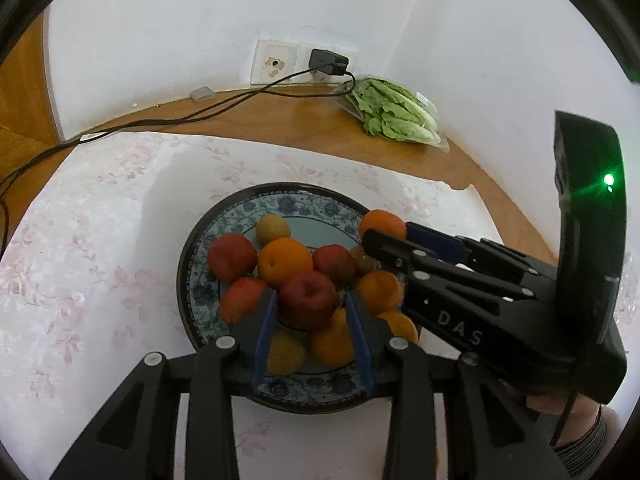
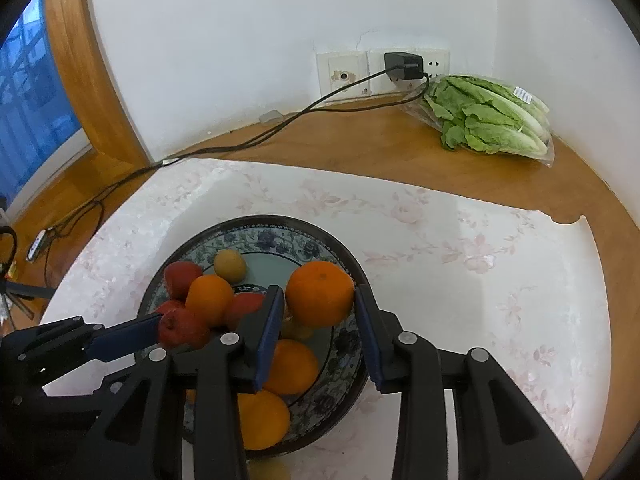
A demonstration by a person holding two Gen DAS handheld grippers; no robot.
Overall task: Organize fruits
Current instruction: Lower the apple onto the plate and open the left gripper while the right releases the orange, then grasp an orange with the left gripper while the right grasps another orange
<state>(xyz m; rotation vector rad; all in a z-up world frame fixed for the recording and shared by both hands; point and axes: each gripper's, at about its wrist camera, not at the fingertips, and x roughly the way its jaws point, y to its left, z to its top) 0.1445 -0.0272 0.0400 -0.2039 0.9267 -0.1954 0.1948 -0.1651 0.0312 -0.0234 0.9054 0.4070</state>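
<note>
A blue floral plate (image 1: pixel 240 216) (image 2: pixel 280 236) on the table holds several red apples, oranges and small yellow fruits. My left gripper (image 1: pixel 310 300) is shut on a red apple (image 1: pixel 308 300) in the pile; it also shows in the right wrist view (image 2: pixel 182 326). My right gripper (image 2: pixel 320 300) is shut on an orange (image 2: pixel 320 294) and holds it just above the plate's right side. In the left wrist view that orange (image 1: pixel 382 222) shows at the plate's right rim, in my right gripper (image 1: pixel 390 232).
A white floral cloth (image 1: pixel 100 240) (image 2: pixel 480 260) covers the wooden table (image 1: pixel 320 120). A bag of lettuce (image 1: pixel 394 114) (image 2: pixel 492 114) lies at the back right by the wall. A black charger (image 2: pixel 404 66) and its cable (image 1: pixel 180 118) run along the back left.
</note>
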